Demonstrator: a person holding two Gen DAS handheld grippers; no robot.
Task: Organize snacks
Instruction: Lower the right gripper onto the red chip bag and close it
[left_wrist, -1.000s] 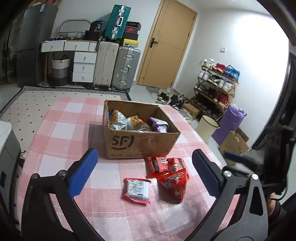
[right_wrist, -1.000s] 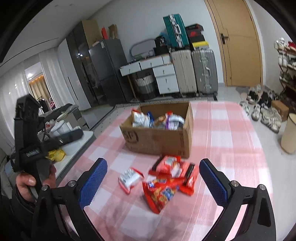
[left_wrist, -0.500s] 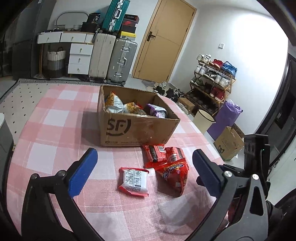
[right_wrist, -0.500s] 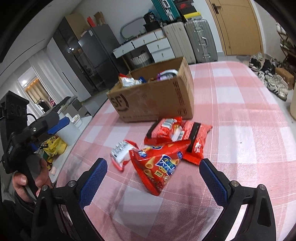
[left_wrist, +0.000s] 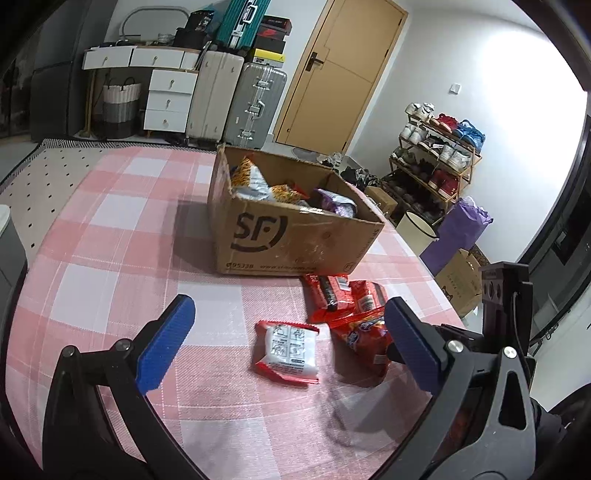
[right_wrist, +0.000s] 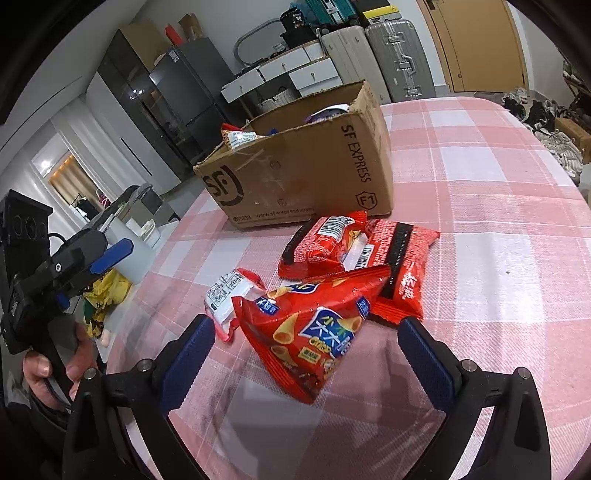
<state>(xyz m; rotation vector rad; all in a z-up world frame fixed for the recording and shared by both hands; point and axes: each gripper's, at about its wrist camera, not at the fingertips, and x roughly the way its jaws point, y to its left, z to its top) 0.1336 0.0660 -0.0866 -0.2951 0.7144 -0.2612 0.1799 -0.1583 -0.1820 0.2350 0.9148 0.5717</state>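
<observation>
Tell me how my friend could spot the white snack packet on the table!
Find the big cardboard box marked SF on the pink checked tablecloth. In front of it lies a small heap of snack bags. The white packet lies flat at the heap's edge, white with red ends, while the other bags are nearly all red.

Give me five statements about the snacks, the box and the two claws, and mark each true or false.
1. The cardboard box already holds snack packets. True.
2. The right claw is shut on the red cone-snack bag. False: it is open, its fingers on either side of the bag.
3. The white-faced packet lies on the checked tablecloth, outside the box. True.
4. The left claw holds a packet. False: it is open and holds nothing.
5. The box lies tipped on its side. False: it stands upright with its top open.
</observation>
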